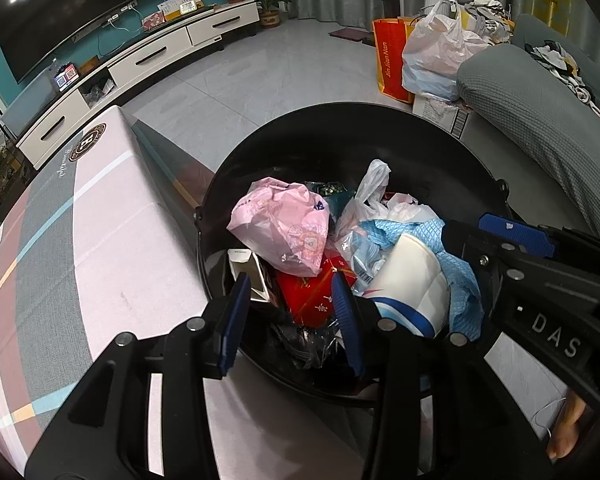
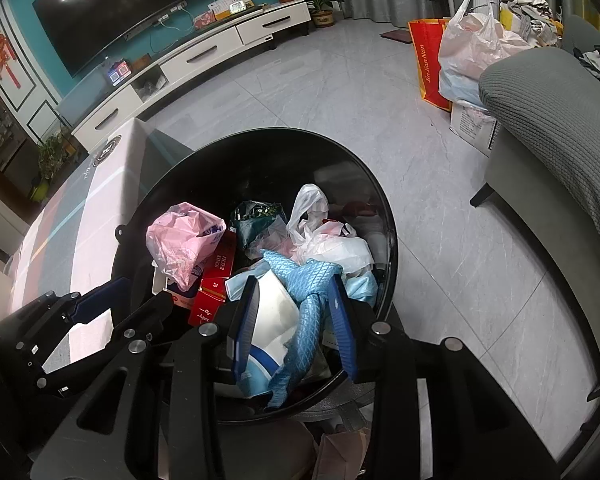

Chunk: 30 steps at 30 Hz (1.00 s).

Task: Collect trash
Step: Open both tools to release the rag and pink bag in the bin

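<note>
My left tongs (image 1: 290,314) and right tongs (image 2: 296,322) hang part open, gripping nothing, over the full black bin (image 1: 380,120) (blue cloth (image 2: 300,280) on top), so trash may spill if I push

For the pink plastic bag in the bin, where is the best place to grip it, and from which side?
Grip the pink plastic bag at its crumpled upper folds, coming from above. It lies on top of the other trash in the black bin, and its loose bunched film offers ridges to pinch.
</note>
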Available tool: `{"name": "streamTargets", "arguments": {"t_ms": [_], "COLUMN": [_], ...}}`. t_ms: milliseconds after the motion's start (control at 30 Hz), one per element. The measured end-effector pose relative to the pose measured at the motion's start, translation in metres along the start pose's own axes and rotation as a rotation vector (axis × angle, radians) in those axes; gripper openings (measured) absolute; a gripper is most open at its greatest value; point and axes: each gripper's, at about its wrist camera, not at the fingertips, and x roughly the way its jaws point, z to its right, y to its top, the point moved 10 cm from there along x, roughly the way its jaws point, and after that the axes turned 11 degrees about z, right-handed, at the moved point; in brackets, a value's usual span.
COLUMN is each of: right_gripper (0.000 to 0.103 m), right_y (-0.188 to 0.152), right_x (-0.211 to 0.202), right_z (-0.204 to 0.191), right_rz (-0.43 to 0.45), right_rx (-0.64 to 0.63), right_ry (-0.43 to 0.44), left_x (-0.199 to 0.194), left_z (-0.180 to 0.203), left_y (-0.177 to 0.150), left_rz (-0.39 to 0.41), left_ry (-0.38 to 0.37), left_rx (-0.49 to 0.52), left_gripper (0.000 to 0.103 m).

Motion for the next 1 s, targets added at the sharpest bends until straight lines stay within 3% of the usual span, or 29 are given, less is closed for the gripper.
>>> {"name": "streamTargets", "arguments": {"t_ms": [1000], "right_gripper": [0.044], "right_y": [0.0081], "right_x": [-0.0054], "right_z": [0.0005], "right_rz": [0.017], "right_rx": [0.013], "right_ry": [-0.001], "left_x": [-0.0052], "left_z": [0.0028], "left_y": [0.0079], "left_rz": [0.018], "left_ry": [0.002], "left_rx": [-0.004], "left_gripper": [0.062]}}
